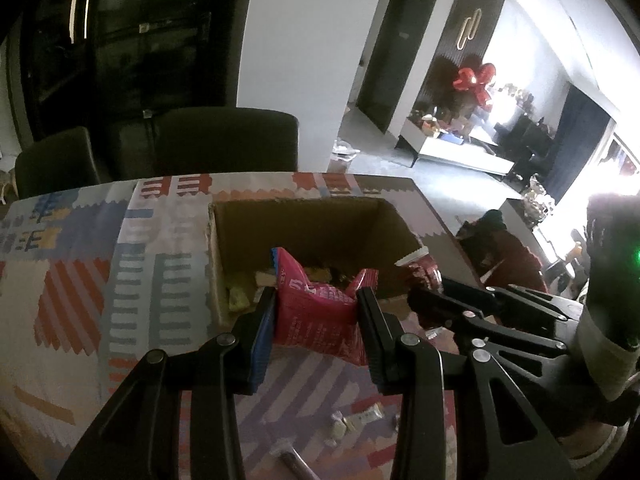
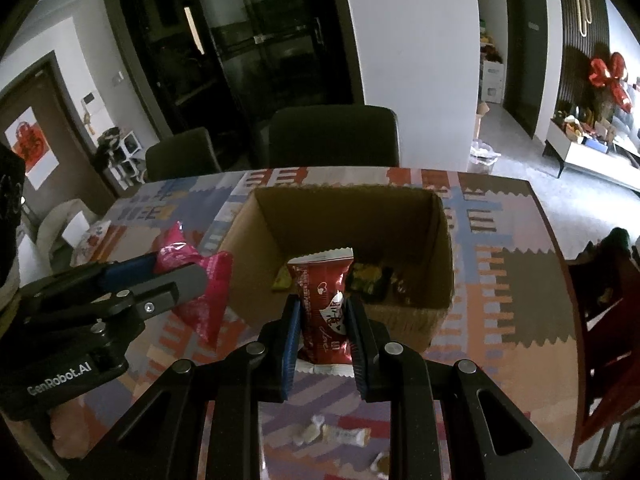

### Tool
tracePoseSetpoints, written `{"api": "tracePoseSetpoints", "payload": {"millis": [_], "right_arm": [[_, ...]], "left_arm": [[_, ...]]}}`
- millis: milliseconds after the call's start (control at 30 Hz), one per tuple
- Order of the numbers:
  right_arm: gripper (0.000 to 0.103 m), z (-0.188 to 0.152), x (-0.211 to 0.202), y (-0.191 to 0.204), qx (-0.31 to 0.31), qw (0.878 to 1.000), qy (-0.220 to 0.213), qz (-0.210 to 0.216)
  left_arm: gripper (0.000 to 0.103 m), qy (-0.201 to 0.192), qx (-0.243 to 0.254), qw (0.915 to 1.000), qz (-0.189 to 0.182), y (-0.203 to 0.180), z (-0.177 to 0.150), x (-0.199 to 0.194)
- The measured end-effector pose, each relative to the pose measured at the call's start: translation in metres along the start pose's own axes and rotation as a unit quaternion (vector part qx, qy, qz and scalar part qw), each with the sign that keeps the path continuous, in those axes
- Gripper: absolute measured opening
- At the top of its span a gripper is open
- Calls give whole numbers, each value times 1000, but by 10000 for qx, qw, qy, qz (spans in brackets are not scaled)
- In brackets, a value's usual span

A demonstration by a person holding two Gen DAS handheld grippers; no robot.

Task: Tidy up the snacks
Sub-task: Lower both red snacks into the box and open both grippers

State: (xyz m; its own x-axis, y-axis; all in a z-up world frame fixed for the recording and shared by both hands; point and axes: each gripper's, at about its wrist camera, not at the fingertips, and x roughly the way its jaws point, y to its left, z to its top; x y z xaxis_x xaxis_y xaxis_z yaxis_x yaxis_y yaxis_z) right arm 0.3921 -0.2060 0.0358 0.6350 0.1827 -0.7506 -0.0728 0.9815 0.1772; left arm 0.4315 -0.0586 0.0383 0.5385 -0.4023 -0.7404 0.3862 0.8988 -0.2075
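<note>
Small wrapped candies (image 2: 344,436) lie loose on the patterned tablecloth (image 2: 504,280), low in the middle of your right wrist view, under your own black fingers. You can see them in the left wrist view too, low and just right of the middle.

Your right gripper (image 2: 323,312) is pinching a dark red snack bag (image 2: 324,304) between its two fingers, in the middle of that view. That bag stands upright, right at the near wall of the cardboard box (image 2: 440,248).

Your left gripper (image 1: 316,304) is pinching a pink snack bag (image 1: 316,312) between its fingers, in the middle of the left wrist view. It hangs at the near edge of the same box, and its top pokes up over the opening. From the right wrist view you see this gripper at the left side, with the pink bag sticking out past its fingers.

Inside the box, more small snacks (image 2: 368,280) lie on the bottom, some yellow and some dark.

Behind the table, two dark chairs (image 2: 332,136) stand in the upper middle. Farther back, a red balloon bow (image 2: 612,76) hangs on the wall at the upper right.
</note>
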Motion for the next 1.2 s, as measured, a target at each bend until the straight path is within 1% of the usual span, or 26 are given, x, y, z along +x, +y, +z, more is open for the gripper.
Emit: {"api": "tracePoseSetpoints", "payload": {"millis": [133,233,400,500,567,600,633,700,733,800,967,1100,1200], "right_arm": [[24,16,12,-5,4,10000,25,9],[24,26,21,-9,61,9999,72,96],[24,34,37,-17,209,9996,129,118],[24,37,46,-19,246,9995,207,73],[24,39,51,-23,296,9993,207,3],[27,40,54,-25,336,9992,216,-25],[39,41,55,-27,350,9991,232,-35],[58,41,54,-29,404,9989,189,-137],[58,41,53,-30,404,9989,142,-208],[58,40,50,-31,386,9989,129,-215],[58,36,40,-31,333,9991,60,-257],[58,30,28,-30,319,9991,23,-291],[58,25,19,-28,320,9990,-38,-315]], "left_arm": [[39,102,-68,9999,22,6,15,13],[39,157,-96,9998,83,7,24,21],[40,291,-118,9994,164,9,36,36],[44,340,-110,9991,241,12,39,46],[51,359,-67,9986,384,12,40,51],[55,357,-50,9985,410,12,40,52],[62,347,-49,9982,478,13,40,53],[64,332,-83,9979,559,14,40,53],[64,332,-110,9976,592,15,40,52],[67,316,-141,9972,663,16,39,48],[76,123,-30,9954,952,10,33,31],[77,-6,-57,9948,1020,7,27,15],[77,-29,-100,9950,996,5,20,7]]}}
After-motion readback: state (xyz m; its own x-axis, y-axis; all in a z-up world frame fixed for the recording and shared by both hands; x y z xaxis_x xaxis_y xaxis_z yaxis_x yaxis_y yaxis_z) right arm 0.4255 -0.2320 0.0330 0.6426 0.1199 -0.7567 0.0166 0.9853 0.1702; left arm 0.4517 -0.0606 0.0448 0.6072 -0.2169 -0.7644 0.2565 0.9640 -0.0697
